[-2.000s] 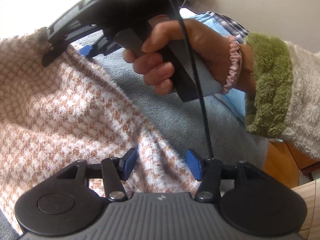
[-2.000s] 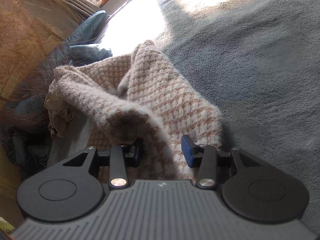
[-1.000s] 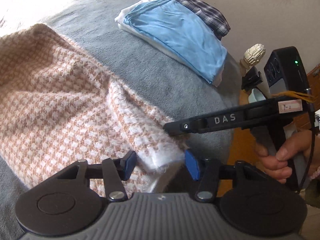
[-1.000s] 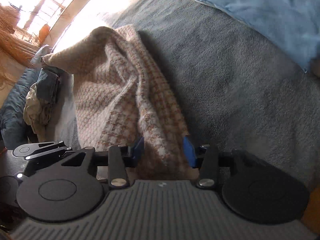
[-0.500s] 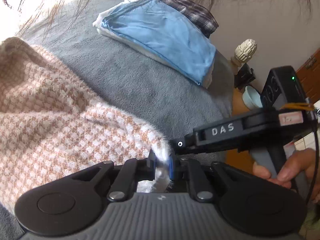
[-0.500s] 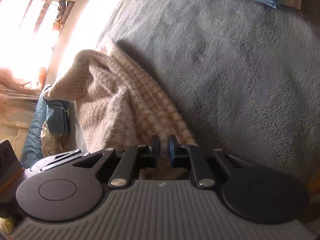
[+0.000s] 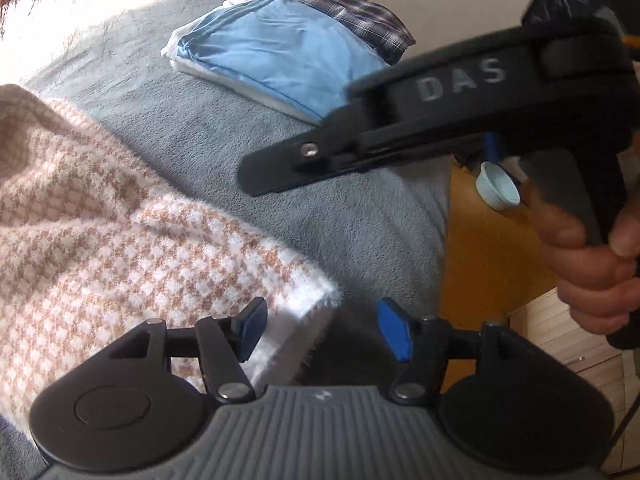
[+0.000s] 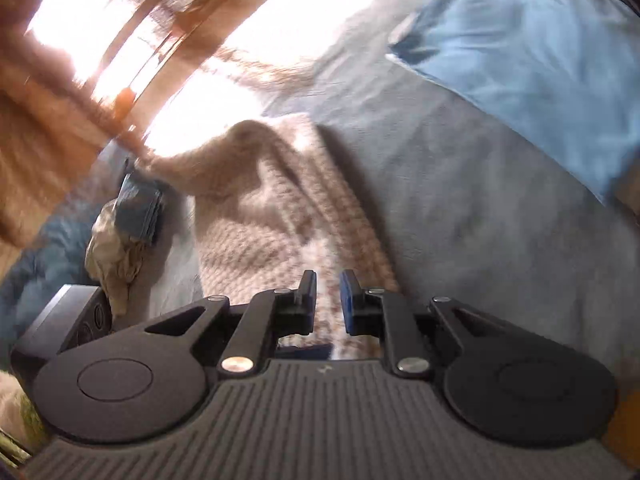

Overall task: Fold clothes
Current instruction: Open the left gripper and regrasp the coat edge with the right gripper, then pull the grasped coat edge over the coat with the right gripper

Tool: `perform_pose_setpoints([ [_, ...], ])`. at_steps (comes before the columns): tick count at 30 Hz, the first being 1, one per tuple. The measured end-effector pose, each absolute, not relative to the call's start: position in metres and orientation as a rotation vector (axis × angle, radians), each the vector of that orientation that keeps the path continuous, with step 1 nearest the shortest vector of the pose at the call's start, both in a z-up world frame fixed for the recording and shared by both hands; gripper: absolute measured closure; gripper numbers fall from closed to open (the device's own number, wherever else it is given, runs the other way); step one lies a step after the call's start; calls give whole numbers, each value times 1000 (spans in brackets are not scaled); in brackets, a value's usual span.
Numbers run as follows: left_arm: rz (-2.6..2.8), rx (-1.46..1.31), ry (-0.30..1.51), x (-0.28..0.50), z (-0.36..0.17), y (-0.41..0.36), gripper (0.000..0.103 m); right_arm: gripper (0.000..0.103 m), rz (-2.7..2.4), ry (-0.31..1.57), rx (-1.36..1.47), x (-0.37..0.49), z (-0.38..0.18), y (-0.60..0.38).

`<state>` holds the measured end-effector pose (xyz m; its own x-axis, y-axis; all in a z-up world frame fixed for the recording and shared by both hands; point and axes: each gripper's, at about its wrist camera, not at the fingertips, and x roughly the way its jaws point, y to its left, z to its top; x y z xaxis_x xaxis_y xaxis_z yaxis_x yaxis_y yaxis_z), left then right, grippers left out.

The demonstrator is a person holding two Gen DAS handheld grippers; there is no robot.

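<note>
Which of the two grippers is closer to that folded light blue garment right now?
Right. In the left wrist view the right gripper hovers just in front of the folded blue garment. The left gripper sits farther back, open at the corner of the checked knit.

Light: strong daylight from your upper left, blown-out glare on the grey blanket [image 7: 224,132] | Blur: your right wrist view is motion-smeared, window [image 8: 92,28] overexposed | Left view: sharp centre, right claw [image 7: 460,120] soft | Edges: fisheye bending
</note>
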<state>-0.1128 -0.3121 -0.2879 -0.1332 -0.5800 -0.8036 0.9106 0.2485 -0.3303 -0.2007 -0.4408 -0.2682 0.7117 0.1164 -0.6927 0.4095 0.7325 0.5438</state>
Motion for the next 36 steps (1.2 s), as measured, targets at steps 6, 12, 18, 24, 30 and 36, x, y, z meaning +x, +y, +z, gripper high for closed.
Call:
perform_pose_setpoints([
  [6, -1190, 311, 1081, -80, -276, -275, 39, 92, -167, 994, 586, -162, -313, -438],
  [12, -1040, 271, 1100, -39, -306, -277, 40, 87, -182, 1009, 539, -144, -298, -452],
  [18, -1022, 278, 1080, -40, -324, -290, 36, 80, -61, 897, 395, -68, -278, -451],
  [24, -1013, 274, 1058, -44, -330, -300, 31, 73, -18, 996, 218, 21, -315, -442],
  [30, -1018, 264, 1051, -42, -332, -301, 31, 97, 6, 962, 317, 41, -329, -454],
  [36, -1054, 288, 1040, -41, -337, -307, 28, 97, -74, 900, 359, 23, -337, -476],
])
